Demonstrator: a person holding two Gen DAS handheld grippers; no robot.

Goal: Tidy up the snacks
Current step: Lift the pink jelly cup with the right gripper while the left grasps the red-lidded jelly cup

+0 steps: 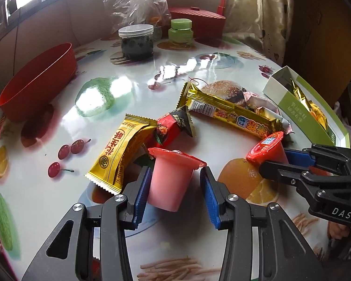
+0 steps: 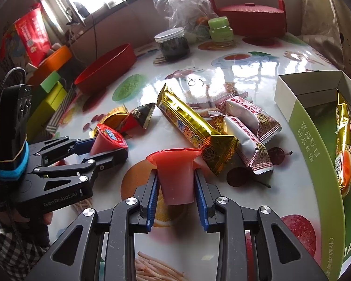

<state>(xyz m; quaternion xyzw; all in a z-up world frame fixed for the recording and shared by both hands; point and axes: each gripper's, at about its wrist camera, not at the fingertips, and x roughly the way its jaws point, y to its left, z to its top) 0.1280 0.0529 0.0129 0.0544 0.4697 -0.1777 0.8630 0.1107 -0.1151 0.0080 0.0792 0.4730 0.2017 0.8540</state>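
A glossy round table [image 1: 175, 70] printed with fruit and fast-food motifs stands before a sunlit window.

Each gripper carries one pink jelly cup. The left gripper [image 1: 175, 182] straddles its jelly cup [image 1: 170, 178]: the left pad touches the cup wall, while a gap shows on the right in the left wrist view; the right wrist view shows the same cup [image 2: 107, 140] tilted and clamped, so it reads as gripped. The right gripper [image 2: 175, 182] is closed on a second jelly cup [image 2: 175, 175], both pads against its tapered wall, rim up.

Around them lie loose snacks — a long gold bar [image 2: 189, 121], a yellow packet [image 1: 121, 149], a red-and-black pouch [image 1: 173, 126] and white-and-pink wrapped pieces [image 2: 250, 126]. To the right an open green-and-white box [image 2: 304, 126] already holds gold-wrapped items; to the left sits an empty red bowl [image 1: 37, 82].

Risks, as judged: the cups taper, so a light grip may let one slide down through the pads; the tilted cup could twist free; a hard squeeze might burst the foil lid — and the two grippers, close together, could collide.
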